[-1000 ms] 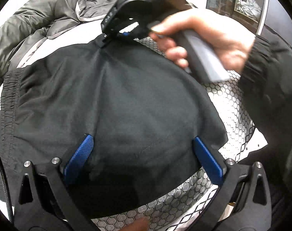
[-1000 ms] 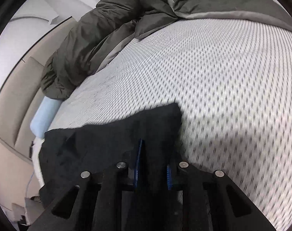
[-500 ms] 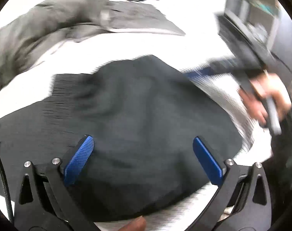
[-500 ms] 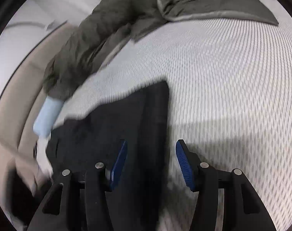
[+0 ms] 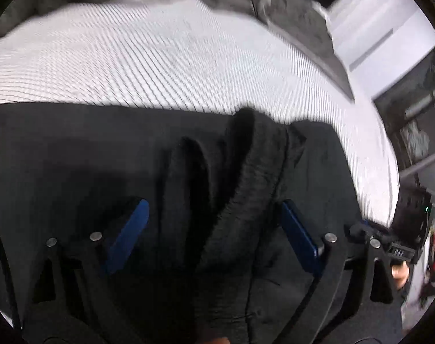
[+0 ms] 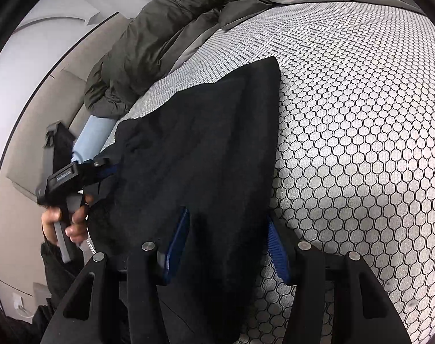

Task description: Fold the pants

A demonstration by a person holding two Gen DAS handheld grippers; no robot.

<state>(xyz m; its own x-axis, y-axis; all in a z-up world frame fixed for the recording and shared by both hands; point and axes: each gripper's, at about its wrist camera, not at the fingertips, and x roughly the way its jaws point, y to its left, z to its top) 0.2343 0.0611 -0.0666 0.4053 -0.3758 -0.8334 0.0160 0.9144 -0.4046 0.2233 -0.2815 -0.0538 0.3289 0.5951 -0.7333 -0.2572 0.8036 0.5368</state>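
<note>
The black pants (image 6: pixel 200 149) lie on a bed with a white honeycomb-patterned mattress cover (image 6: pixel 361 132). In the left wrist view the pants (image 5: pixel 74 154) fill the lower half, with a bunched ridge of cloth (image 5: pixel 246 177) rising between the blue fingers. My left gripper (image 5: pixel 214 229) is open around that ridge. My right gripper (image 6: pixel 226 243) is open, its fingers straddling the pants' right edge. The left gripper also shows in the right wrist view (image 6: pixel 68 177), held by a hand at the pants' left side.
A dark grey-green duvet (image 6: pixel 165 40) is heaped along the far side of the bed. A light blue pillow (image 6: pixel 91 137) lies at the bed's left edge by a beige headboard (image 6: pixel 31 132). Bare mattress cover lies to the right of the pants.
My right gripper has opened and let go of the pants. My left gripper has swung round to the pants' other side, now over a bunched ridge.
</note>
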